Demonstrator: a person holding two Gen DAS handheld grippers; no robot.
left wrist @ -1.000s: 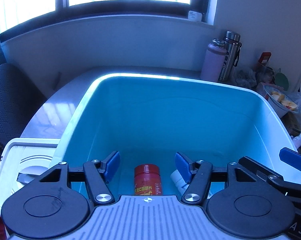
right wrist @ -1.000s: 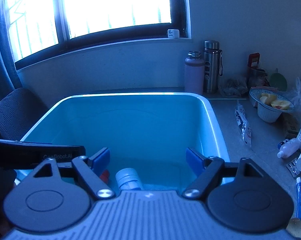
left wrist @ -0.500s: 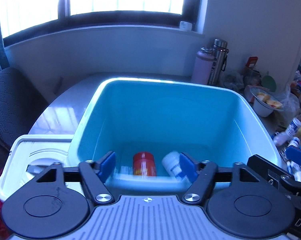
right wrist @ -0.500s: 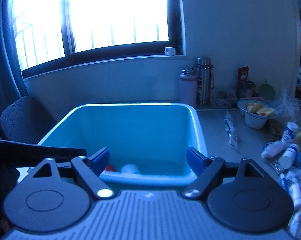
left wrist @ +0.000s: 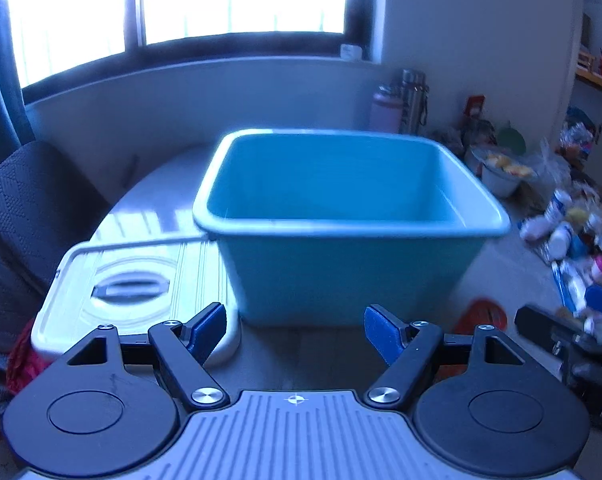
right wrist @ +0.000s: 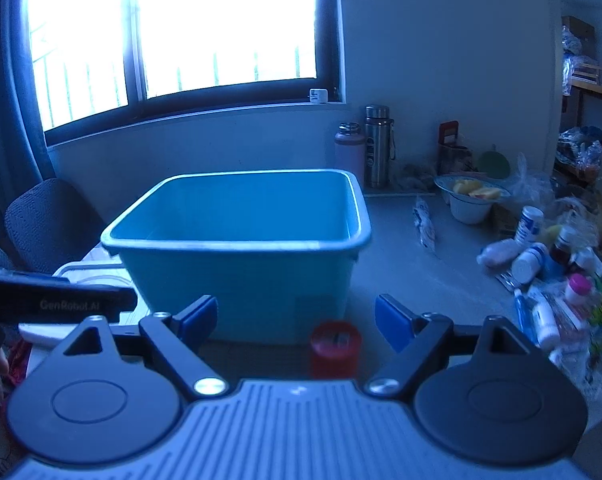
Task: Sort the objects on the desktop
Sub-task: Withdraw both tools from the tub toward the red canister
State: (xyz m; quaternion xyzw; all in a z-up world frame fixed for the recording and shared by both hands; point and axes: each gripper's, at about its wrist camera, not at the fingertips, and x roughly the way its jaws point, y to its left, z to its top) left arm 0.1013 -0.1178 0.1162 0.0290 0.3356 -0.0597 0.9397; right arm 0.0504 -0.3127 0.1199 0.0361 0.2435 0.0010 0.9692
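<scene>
A blue plastic bin (left wrist: 349,272) stands on the table; it also shows in the right wrist view (right wrist: 237,280). Its inside is hidden from here. My left gripper (left wrist: 295,328) is open and empty, in front of the bin's near wall. My right gripper (right wrist: 297,318) is open and empty, with a red-capped jar (right wrist: 335,348) standing on the table between its fingers, just in front of the bin. That jar shows blurred in the left wrist view (left wrist: 481,314). A pile of small bottles and packets (right wrist: 557,276) lies to the right.
The bin's white lid (left wrist: 137,280) lies on the table left of the bin. Two flasks (right wrist: 365,152) stand at the back wall. A bowl of fruit (right wrist: 471,198) and bags sit at the back right. A dark chair (left wrist: 33,208) is on the left.
Both grippers have pulled back and up out of the bin. The red jar and white bottle inside it are now out of sight. A red-capped jar on the table has come into view.
</scene>
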